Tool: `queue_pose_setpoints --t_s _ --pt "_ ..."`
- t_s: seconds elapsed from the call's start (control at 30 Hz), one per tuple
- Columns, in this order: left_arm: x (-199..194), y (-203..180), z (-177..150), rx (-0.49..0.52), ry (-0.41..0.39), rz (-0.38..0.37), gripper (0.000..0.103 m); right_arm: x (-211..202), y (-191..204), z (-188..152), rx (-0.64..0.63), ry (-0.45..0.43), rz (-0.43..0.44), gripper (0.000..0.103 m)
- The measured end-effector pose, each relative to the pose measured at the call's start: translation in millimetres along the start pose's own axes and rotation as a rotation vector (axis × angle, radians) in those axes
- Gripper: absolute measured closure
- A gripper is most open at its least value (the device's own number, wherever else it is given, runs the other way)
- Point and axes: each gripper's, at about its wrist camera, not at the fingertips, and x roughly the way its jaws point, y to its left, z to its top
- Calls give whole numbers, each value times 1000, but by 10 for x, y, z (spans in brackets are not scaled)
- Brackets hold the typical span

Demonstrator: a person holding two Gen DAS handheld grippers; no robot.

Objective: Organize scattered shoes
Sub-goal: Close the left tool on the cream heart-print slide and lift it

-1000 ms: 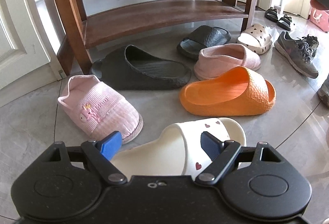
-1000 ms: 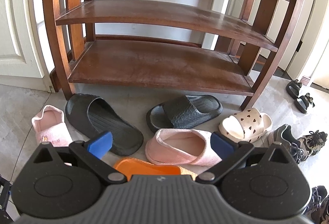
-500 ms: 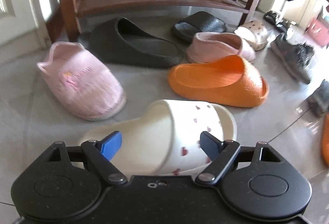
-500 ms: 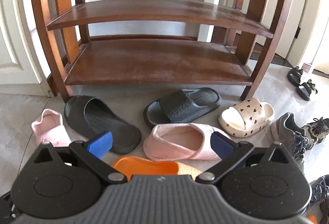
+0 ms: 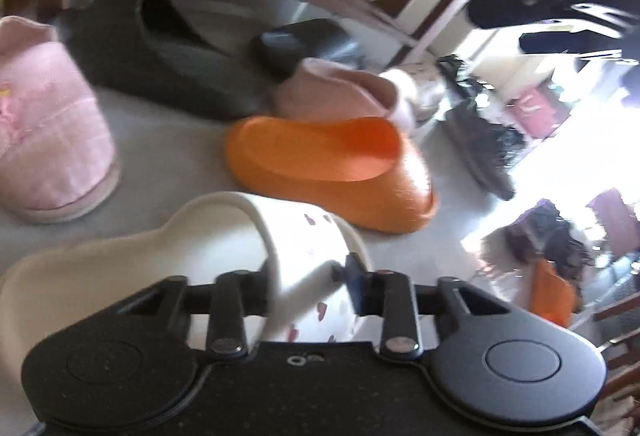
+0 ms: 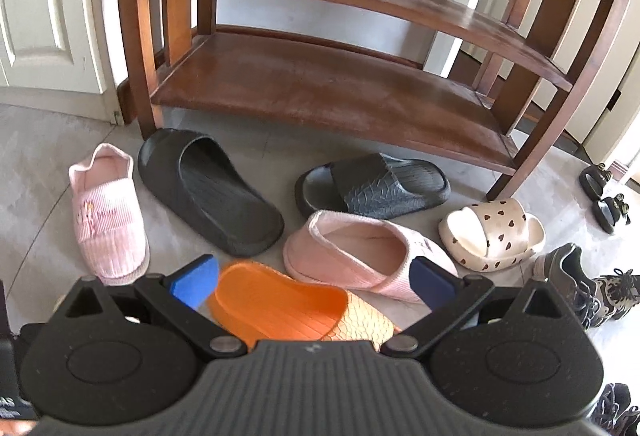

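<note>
My left gripper (image 5: 310, 276) is shut on the strap of a cream slide with small hearts (image 5: 224, 236), one finger hidden inside the strap. Beyond it lie an orange slide (image 5: 332, 168), a pink slipper (image 5: 44, 124), a dark slide (image 5: 168, 52) and a second pink slipper (image 5: 336, 92). My right gripper (image 6: 314, 282) is open and empty, held above the orange slide (image 6: 288, 304). The matching cream heart slide (image 6: 492, 232) lies at the right, near the leg of the wooden shoe rack (image 6: 340, 84).
Two dark slides (image 6: 208, 192) (image 6: 372, 184) and two pink slippers (image 6: 108, 212) (image 6: 364, 252) lie on the tiled floor in front of the rack. Grey sneakers (image 6: 584, 284) and small black sandals (image 6: 604, 192) are at the right. A white door (image 6: 44, 8) stands left.
My left gripper has closed on the cream heart slide's strap and swung to the right. The right gripper has shifted a little, staying open.
</note>
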Motion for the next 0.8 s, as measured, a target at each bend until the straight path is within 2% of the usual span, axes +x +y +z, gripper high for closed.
queue_pose_setpoints --t_s 0.13,0.2,0.27,0.47,0.63,0.8 --pt "-28 66 -64 -2 -26 -97 94 19 11 28 26 -8 21 0" --pt "-70 101 -105 0 -41 -137 95 9 51 41 14 -24 29 0" --pt "-263 137 -129 -17 -54 -145 94 6 147 44 -25 -45 30 0" --pt "-778 502 -404 -54 -46 -95 94 92 415 45 -92 -19 67 0" --pt "-1214 831 -584 -53 3 -51 94 160 732 22 -183 4 94 0" --pt "-1481 1107 -679 -85 37 11 86 214 1052 -43 -270 35 125 0"
